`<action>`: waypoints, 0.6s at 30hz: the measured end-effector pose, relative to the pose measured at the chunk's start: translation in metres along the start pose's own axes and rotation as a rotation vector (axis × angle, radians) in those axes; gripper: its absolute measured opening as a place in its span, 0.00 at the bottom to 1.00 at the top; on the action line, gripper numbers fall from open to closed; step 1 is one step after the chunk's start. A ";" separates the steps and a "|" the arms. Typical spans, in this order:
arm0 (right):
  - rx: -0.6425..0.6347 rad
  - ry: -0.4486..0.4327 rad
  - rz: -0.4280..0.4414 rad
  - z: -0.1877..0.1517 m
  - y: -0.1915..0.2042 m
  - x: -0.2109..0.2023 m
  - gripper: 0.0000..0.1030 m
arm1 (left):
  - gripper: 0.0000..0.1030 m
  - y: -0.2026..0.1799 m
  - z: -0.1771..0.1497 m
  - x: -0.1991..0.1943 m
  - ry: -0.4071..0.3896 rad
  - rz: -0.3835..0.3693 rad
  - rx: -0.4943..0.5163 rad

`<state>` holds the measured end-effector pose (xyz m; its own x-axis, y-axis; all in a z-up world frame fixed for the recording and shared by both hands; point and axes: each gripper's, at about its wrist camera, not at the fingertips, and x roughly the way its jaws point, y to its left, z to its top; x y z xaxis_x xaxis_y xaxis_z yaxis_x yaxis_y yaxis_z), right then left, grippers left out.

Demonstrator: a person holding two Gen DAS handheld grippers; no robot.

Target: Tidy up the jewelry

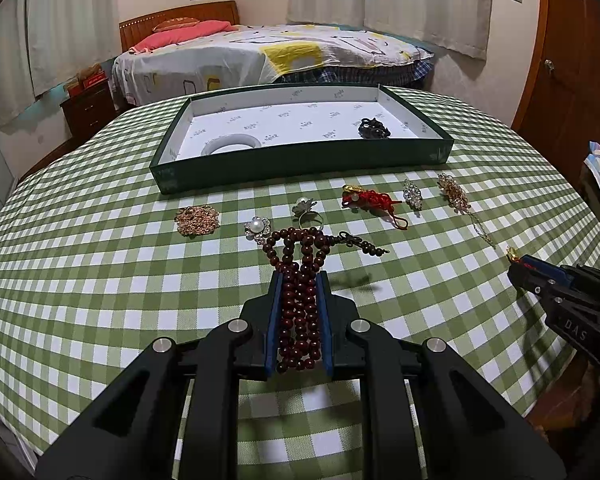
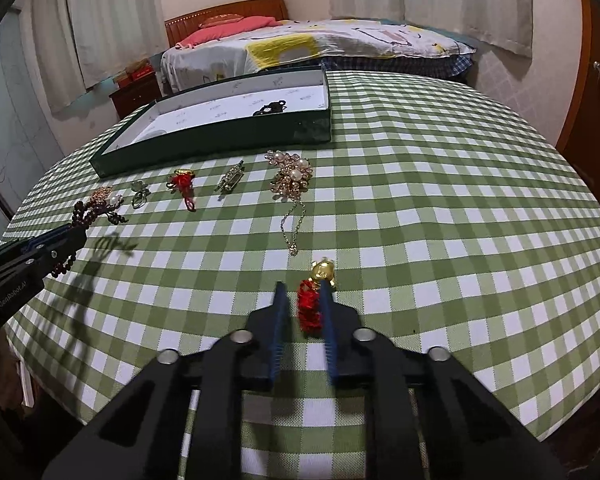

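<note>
My left gripper [image 1: 299,282] is shut on a dark red bead string [image 1: 300,304], whose loops and tassel hang out past the fingertips. My right gripper [image 2: 303,289] stands around a red knot charm with a gold piece [image 2: 314,300]; the charm lies against the right finger with a gap to the left finger. The green tray [image 1: 300,162] at the back holds a white bangle [image 1: 231,145] and a dark ornament [image 1: 374,128]. On the checked cloth lie a gold chain pile [image 1: 197,220], a pearl brooch [image 1: 257,229], a ring [image 1: 308,212], a second red knot charm [image 1: 370,200], a crystal clip [image 1: 413,194] and a gold pearl necklace [image 2: 292,176].
The round table [image 2: 460,200] with its green checked cloth drops off at the near and side edges. A bed [image 1: 260,56] and a nightstand [image 1: 88,110] stand behind the table. A wooden door [image 1: 572,60] is at the right.
</note>
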<state>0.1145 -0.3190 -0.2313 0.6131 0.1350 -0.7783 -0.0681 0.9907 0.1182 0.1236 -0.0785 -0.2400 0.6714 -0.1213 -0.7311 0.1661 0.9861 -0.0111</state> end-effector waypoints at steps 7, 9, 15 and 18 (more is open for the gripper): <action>0.003 -0.023 0.002 0.002 0.001 -0.005 0.10 | 0.16 0.000 0.000 -0.001 -0.006 0.004 -0.003; 0.002 -0.038 0.002 0.004 0.001 -0.009 0.10 | 0.16 0.000 0.001 -0.002 -0.010 0.004 -0.005; -0.001 -0.061 0.011 0.009 0.003 -0.015 0.10 | 0.16 0.002 0.004 -0.007 -0.021 0.004 -0.009; -0.005 -0.077 0.015 0.013 0.005 -0.019 0.10 | 0.16 0.004 0.006 -0.010 -0.029 0.005 -0.015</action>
<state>0.1127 -0.3167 -0.2079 0.6705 0.1478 -0.7270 -0.0812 0.9887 0.1261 0.1214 -0.0744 -0.2285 0.6930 -0.1196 -0.7110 0.1521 0.9882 -0.0179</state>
